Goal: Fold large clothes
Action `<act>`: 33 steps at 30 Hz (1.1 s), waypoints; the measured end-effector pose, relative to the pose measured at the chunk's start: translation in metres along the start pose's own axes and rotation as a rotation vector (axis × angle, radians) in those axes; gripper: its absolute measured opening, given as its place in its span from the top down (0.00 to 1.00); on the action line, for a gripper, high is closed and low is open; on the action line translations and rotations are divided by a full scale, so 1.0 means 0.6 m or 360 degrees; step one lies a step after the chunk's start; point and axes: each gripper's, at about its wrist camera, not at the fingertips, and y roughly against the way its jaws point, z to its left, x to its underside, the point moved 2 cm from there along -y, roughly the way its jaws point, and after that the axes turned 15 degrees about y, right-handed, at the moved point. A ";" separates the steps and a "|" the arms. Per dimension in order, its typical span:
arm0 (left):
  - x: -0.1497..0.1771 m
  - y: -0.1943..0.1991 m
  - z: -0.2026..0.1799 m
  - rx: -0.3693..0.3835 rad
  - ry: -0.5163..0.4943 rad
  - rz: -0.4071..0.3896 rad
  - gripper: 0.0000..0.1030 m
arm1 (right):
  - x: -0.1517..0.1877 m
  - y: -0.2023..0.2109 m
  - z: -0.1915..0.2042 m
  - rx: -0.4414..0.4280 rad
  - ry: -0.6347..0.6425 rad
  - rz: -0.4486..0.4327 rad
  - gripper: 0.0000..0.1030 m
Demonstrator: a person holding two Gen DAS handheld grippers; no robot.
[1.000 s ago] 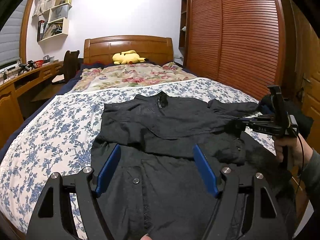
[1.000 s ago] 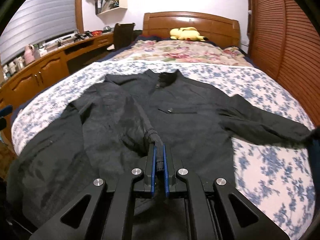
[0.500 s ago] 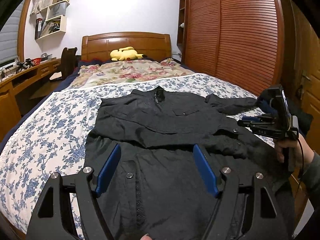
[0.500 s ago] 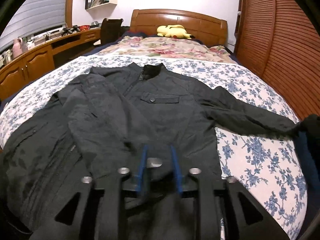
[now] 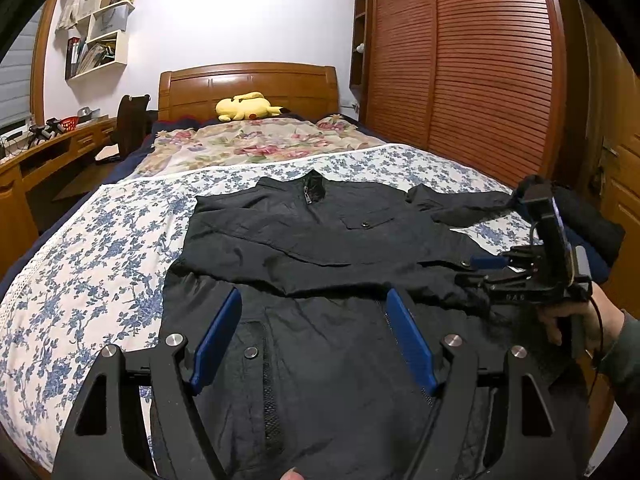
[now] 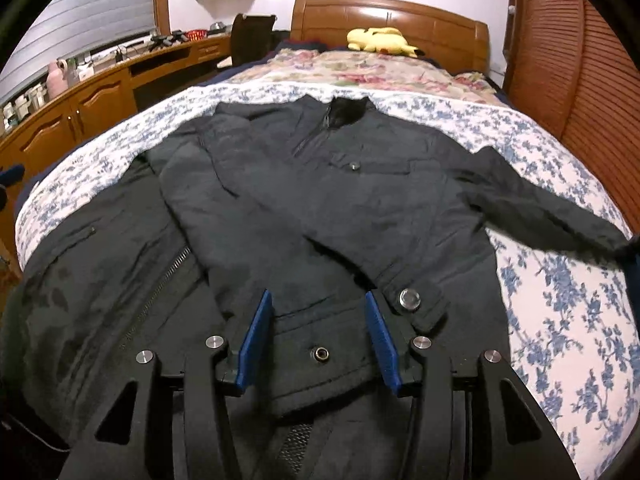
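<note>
Jacket (image 5: pixel 320 248) lies on the bed (image 5: pixel 80 248); in the left view the left gripper (image 5: pixel 316 312) hovers over its hem, jaws spread wide, gripping nothing. In the right view the right gripper (image 6: pixel 318 312) has just been opening, jaws apart, the cuff (image 6: pixel 412 300) lying loose beside them.

**Occlusions / cutoffs**

Jacket (image 6: pixel 360 200) hem cut off by the bottom edge in both wrist views. Its outstretched sleeve (image 6: pixel 552 216) cuff runs out of frame at the right edge. Desk (image 6: pixel 80 112) items too small to identify.
</note>
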 end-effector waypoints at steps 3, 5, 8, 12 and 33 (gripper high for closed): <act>0.000 -0.005 -0.001 0.0000 -0.0001 0.0003 0.26 | 0.010 -0.015 -0.006 0.0002 -0.0005 0.0051 0.51; -0.002 -0.010 -0.001 0.0009 0.0000 0.0005 0.26 | 0.013 -0.023 -0.007 -0.0002 -0.0006 0.0086 0.51; -0.008 -0.030 -0.008 0.0022 -0.0031 0.0017 0.25 | 0.012 -0.024 -0.005 0.0015 0.0016 0.0089 0.51; -0.025 -0.069 -0.019 0.0052 -0.0059 0.0031 0.25 | 0.013 -0.021 -0.009 -0.0005 -0.0003 0.0091 0.51; -0.011 -0.190 -0.076 0.0170 -0.0139 0.0088 0.24 | 0.023 0.015 -0.214 0.0264 -0.0231 0.0081 0.41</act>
